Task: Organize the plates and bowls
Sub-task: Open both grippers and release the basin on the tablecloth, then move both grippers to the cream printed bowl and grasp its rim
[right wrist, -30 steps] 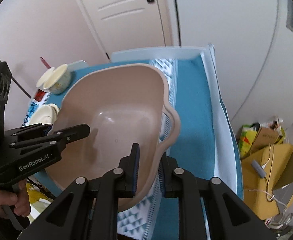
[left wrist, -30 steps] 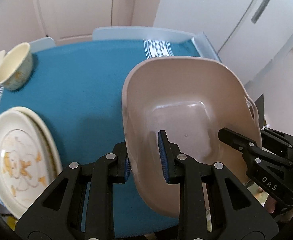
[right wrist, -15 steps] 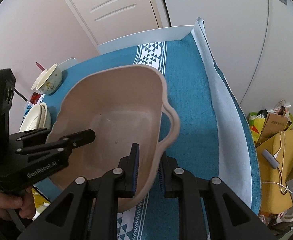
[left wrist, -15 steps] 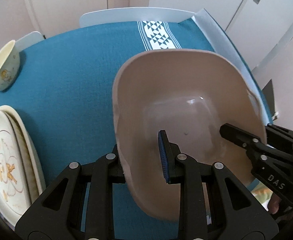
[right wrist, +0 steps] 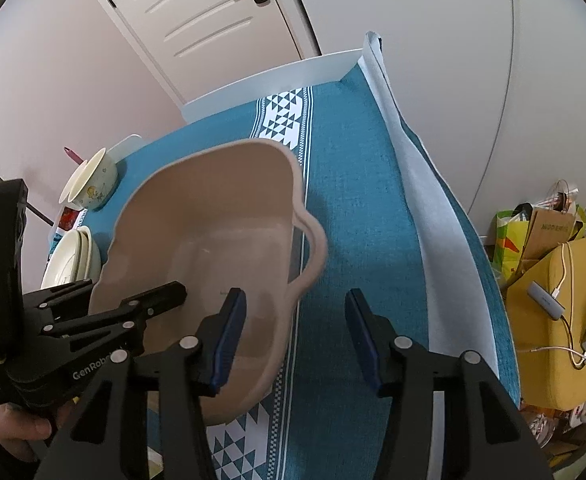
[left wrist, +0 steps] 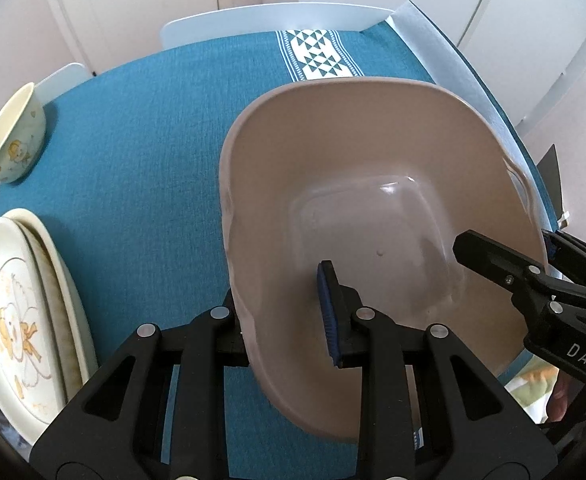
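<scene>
The left gripper (left wrist: 283,312) clamps its fingers on the near-left rim of the beige plastic basin (left wrist: 373,208), which sits on the teal-clothed bench (left wrist: 141,152). The right gripper (right wrist: 293,332) has just been opening; its fingers stand apart, straddling the basin's right rim without pressing. At the left edge lie stacked cream plates (left wrist: 21,312); beyond them, a cream bowl (left wrist: 11,136).

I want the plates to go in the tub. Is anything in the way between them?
Nothing visible: only bare blue tablecloth lies between the plates and the beige tub. The bowls sit farther back.
</scene>
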The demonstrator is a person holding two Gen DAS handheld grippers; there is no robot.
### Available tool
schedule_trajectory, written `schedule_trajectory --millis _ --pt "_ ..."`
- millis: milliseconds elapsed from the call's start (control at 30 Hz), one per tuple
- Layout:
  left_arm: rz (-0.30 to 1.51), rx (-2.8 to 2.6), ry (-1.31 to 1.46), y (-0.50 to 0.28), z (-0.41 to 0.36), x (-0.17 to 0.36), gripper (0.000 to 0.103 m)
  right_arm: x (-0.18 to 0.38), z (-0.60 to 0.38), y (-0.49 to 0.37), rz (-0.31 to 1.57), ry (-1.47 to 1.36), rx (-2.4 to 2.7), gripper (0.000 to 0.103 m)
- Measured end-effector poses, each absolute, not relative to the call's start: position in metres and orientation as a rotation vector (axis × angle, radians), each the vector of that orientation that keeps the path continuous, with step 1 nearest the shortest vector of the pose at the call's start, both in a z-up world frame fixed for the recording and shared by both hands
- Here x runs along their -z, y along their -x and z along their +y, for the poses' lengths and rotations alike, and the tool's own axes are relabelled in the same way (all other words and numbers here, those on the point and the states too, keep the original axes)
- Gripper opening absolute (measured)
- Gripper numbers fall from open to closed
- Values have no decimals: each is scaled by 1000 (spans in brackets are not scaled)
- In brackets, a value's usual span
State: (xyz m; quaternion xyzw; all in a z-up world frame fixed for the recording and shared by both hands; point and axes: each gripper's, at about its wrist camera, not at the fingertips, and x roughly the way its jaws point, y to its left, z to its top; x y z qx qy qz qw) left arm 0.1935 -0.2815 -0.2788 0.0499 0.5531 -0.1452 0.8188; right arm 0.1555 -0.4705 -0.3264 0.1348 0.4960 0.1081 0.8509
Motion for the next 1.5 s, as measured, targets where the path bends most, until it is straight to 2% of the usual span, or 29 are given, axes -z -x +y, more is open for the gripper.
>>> schedule_trajectory --millis 100,133,167,233,267,333,500,733,800,833,867,1033,1100,1233,1500 --pt "1181 313 -100 -192 -281 278 24 323 -471 -153 1038 -287 -220 47" --pt "1182 315 -94 -192 -281 277 34 322 -472 -153 1034 -288 -217 47" --pt "1182 313 -91 -192 -281 277 61 320 -474 -152 1028 -289 -212 47" --pt "1149 291 -96 -189 -279 272 97 316 -477 -150 1017 -293 -202 50" --pt "1123 286 -99 -186 -279 269 98 314 -478 -149 1011 -294 -197 55" --pt "1115 294 -109 -184 -281 264 98 311 -483 -147 1001 -302 -189 58" --pt "1095 297 -104 -174 -274 244 98 293 -488 -142 982 -304 -187 59" --pt "938 195 -82 -147 -227 159 98 221 -470 -134 890 -242 -268 60" --pt "888 149 -69 -140 -209 138 99 203 -460 -136 867 -230 -316 83" --pt "852 104 -57 -137 -195 124 102 194 -454 -138 854 -229 -348 99" --pt "835 78 -49 -136 -187 117 103 183 -445 -140 826 -233 -392 102" --pt "775 -52 13 -145 -124 88 103 143 -397 -158 716 -183 -534 102" --pt "770 -66 37 -152 -95 83 103 130 -369 -172 735 -102 -571 102" --pt "825 -127 94 -179 -37 85 103 110 -322 -197 709 9 -565 102" --pt "971 -108 210 -253 47 135 103 150 -231 -277 882 11 -558 102"
